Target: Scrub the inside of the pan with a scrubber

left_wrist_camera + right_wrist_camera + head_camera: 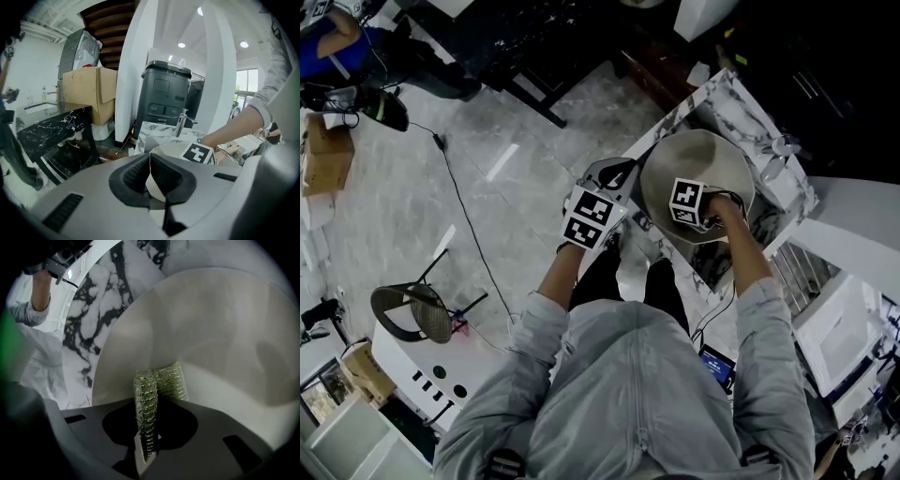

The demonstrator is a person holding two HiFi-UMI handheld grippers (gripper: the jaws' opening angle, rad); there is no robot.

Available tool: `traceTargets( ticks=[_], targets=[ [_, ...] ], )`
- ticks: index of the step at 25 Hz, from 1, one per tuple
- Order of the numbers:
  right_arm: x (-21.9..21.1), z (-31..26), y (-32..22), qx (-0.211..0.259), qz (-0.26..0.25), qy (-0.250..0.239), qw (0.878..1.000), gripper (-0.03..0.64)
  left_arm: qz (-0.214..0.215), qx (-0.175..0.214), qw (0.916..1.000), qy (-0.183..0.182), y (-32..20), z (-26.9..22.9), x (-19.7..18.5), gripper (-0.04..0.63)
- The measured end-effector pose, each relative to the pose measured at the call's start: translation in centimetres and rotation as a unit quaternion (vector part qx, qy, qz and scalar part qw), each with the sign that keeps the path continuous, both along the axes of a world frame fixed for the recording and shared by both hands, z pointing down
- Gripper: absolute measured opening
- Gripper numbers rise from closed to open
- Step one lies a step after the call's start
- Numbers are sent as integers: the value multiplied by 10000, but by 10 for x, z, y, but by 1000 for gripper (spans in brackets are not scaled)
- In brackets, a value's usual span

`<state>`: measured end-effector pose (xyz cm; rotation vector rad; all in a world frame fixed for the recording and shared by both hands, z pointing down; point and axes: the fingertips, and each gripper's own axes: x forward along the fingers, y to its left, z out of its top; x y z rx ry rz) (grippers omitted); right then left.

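Right gripper [149, 437] was clamped tight on the green scrubber [148, 397], pressed inside the pan [698, 155] on the far-right marble counter [741, 101]. Left gripper [151, 183] had its jaws closed on the pan's left edge.

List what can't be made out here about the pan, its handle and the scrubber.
- Scrubber in the head view: hidden under the right gripper and hand.
- Pan handle: in the head view, covered by the left gripper; the left gripper view shows only a pale piece in shut jaws.
- Dirt inside the pan: every view is too dim and soft to tell.
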<state>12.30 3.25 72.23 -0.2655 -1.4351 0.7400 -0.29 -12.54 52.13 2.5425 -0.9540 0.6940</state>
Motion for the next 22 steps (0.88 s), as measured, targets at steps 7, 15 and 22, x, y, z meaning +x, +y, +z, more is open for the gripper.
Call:
traceTargets(
  ticks=[7,15,22],
  targets=[
    [46,-4,1,-229,-127,754,9968,83,47,-91,9999,-24,7,7,8,23],
    [76,9,-31,430,77,1266,9910,83,130,-114,9998,18,6,11,11,23],
    [92,16,-66,1291,626,1513,9780,83,256,-151,9996,-36,3,12,10,23]
  ],
)
